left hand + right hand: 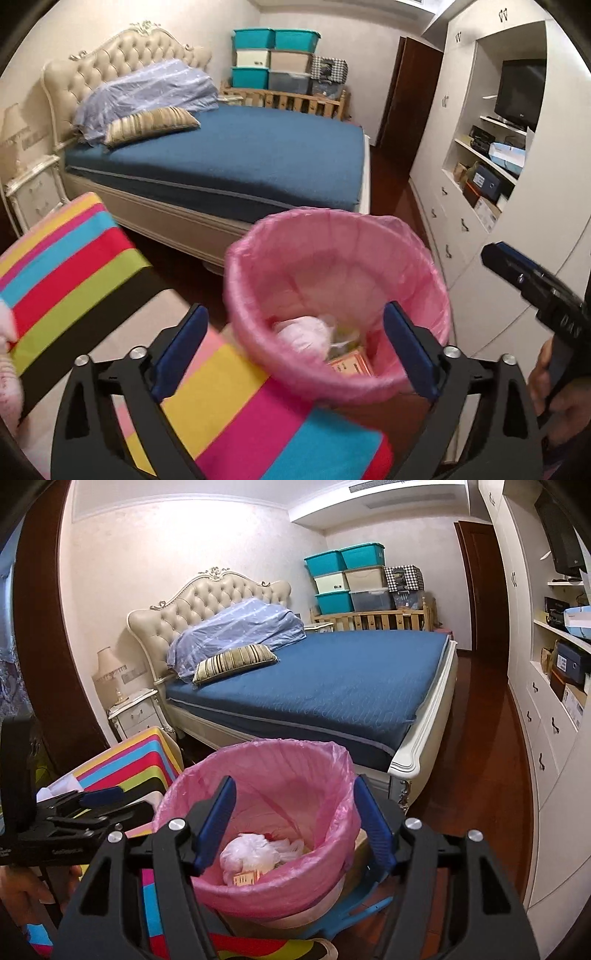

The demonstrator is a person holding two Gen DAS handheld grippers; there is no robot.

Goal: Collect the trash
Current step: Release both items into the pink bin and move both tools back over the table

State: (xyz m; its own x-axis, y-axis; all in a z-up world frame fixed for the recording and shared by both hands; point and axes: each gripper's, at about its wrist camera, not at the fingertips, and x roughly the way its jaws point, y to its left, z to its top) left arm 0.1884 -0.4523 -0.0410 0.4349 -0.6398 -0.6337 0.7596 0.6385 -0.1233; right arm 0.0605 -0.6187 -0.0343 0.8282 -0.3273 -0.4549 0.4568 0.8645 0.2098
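Both grippers hang over a waste bin lined with a pink plastic bag, which stands on the dark wooden floor between a striped, many-coloured stool and the foot of a bed with a blue cover. The left gripper has its blue-padded jaws spread wide with nothing between them, poised above the near rim of the bin; that pose fits a piece of rubbish just let go into the bag, though the pictures alone cannot confirm it. The right gripper also stands open and empty, jaws somewhat less far apart, aimed down into the same opening, probably so that it can drop or check its own load there. The collected trash lies at the bottom of the liner: a crumpled whitish plastic bag, something yellowish beside it and an orange printed carton. What exactly these scraps are is hard to say, since they overlap and the left view is blurred. The bin's own body is almost wholly hidden by the bag, and only a pale lower edge shows in the right view. A blue plastic object under the bin is cut off by the gripper frame. At the left edge of the left view a pinkish soft thing is cropped and cannot be identified. The person appears only as fingers around the right handle.
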